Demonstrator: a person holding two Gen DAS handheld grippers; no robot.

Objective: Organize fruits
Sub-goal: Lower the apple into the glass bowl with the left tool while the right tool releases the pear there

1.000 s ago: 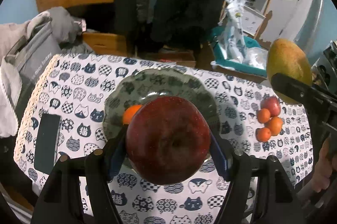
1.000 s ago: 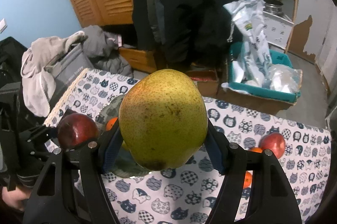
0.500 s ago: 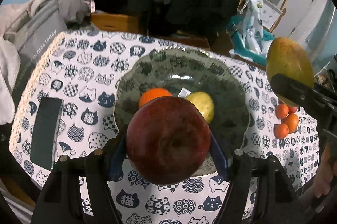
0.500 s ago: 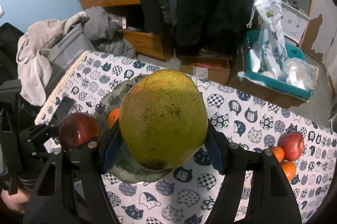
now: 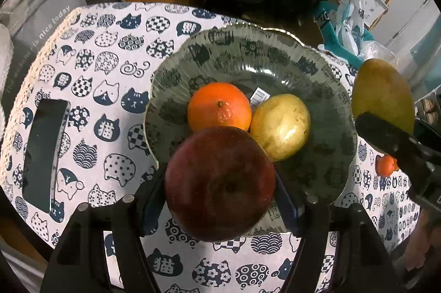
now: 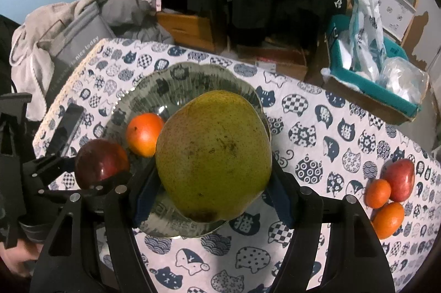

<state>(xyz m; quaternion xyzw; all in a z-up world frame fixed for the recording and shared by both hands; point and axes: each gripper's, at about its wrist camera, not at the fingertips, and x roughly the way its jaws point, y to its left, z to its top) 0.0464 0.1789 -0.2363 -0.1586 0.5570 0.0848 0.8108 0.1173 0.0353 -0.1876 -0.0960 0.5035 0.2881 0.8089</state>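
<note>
Left wrist view: the left gripper (image 5: 220,182) pinches a dark red apple (image 5: 220,182) above the near rim of the green plate (image 5: 325,88). Two fruits already lie in the plate, an orange (image 5: 219,105) touching a yellow pear (image 5: 279,126), so the sorting looks partly done. A phone (image 5: 44,155) lies on the cat-print cloth.

Right wrist view: the right gripper (image 6: 213,155) clamps a large green pear (image 6: 213,155) over the plate. Three fruits wait well apart at the right: one red apple (image 6: 399,180) and two small oranges (image 6: 378,193). By this count, two are placed, two are carried, three are left.
</note>
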